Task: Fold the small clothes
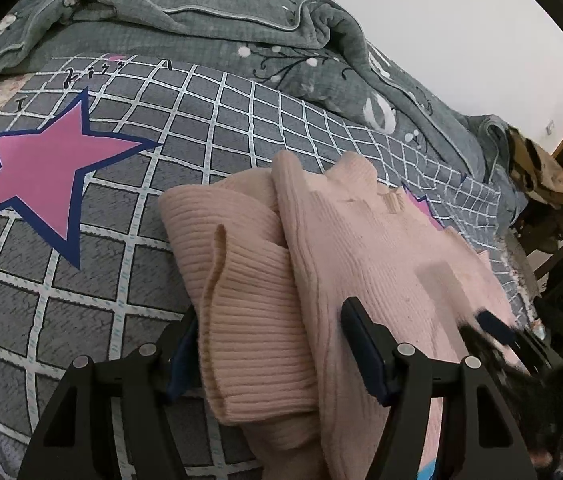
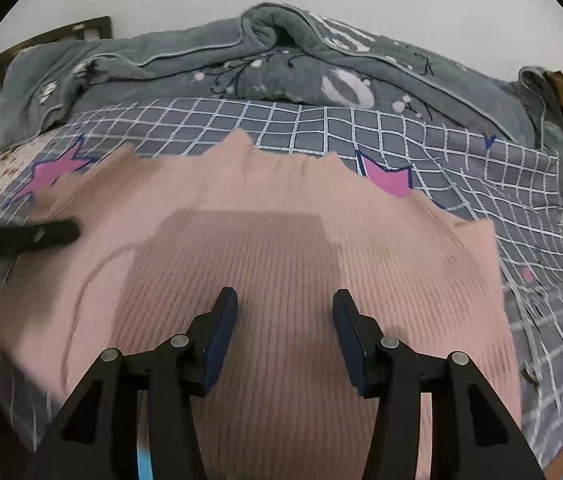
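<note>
- A pink ribbed sweater (image 2: 281, 264) is lying spread on a bed, on a grey checked sheet (image 1: 81, 312) printed with pink stars (image 1: 45, 176).
- In the left wrist view, one sleeve (image 1: 241, 288) is lying folded across the sweater's left side, its cuff end near the camera.
- The left tongs (image 1: 277, 344) are standing released, jaws wide apart, with the folded sleeve running between them; one finger is half hidden behind the knit, so whether it is touching the cloth cannot be told.
- The right tongs (image 2: 285, 320) are hovering released over the sweater's body, jaws apart and gripping nothing.
- The left tongs are also showing as a blurred dark bar at the left edge of the right wrist view, over the sweater's side.
- A rumpled grey blanket (image 2: 241, 64) with white prints is lying heaped along the far side of the bed, behind the sheet.
</note>
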`<state>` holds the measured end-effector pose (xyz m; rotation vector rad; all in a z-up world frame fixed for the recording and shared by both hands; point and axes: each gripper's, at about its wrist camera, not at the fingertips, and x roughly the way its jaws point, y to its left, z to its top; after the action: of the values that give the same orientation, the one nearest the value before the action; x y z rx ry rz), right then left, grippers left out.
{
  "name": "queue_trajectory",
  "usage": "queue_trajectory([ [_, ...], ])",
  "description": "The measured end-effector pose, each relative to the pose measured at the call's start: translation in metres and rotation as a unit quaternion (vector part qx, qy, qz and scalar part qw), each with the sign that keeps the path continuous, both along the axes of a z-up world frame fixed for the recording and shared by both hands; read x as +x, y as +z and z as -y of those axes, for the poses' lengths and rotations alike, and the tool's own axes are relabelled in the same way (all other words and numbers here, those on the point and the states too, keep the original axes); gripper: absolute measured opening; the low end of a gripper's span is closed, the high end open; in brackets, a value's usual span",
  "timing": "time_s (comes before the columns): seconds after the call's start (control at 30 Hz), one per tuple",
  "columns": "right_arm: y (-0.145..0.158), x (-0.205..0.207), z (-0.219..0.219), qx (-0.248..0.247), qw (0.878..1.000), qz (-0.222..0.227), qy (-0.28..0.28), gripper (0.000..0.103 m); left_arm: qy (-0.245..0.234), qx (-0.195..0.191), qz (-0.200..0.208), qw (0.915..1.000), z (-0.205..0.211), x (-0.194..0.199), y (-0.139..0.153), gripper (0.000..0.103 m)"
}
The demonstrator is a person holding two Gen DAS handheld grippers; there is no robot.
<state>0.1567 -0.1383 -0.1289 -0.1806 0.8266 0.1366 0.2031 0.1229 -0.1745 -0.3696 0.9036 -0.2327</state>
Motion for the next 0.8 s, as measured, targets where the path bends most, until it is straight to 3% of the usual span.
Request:
queue_trajectory([
  [0.07,-0.001,-0.016,0.002,-0.004,1.0,-0.003,0.012,0.048,0.001,0.006,-0.003,1.0,0.005,0.0,0.0,0.059],
  [0.17,-0.007,-0.03,0.005,-0.004,1.0,-0.004,0.019,0.048,0.005,0.02,-0.005,0.9998,0.012,0.0,0.003,0.03],
  [0.23,-0.008,-0.041,0.009,-0.004,1.0,0.006,0.018,0.048,0.009,0.043,0.005,0.999,0.017,-0.003,0.009,0.024],
  [0.5,0.011,-0.058,0.039,0.046,0.998,0.01,0.045,0.048,0.047,0.074,0.009,0.9961,0.033,-0.012,0.042,0.021],
  [0.8,0.038,-0.072,0.108,0.068,0.997,0.044,0.01,0.048,0.054,0.099,0.024,0.9934,0.083,-0.015,0.095,0.021],
])
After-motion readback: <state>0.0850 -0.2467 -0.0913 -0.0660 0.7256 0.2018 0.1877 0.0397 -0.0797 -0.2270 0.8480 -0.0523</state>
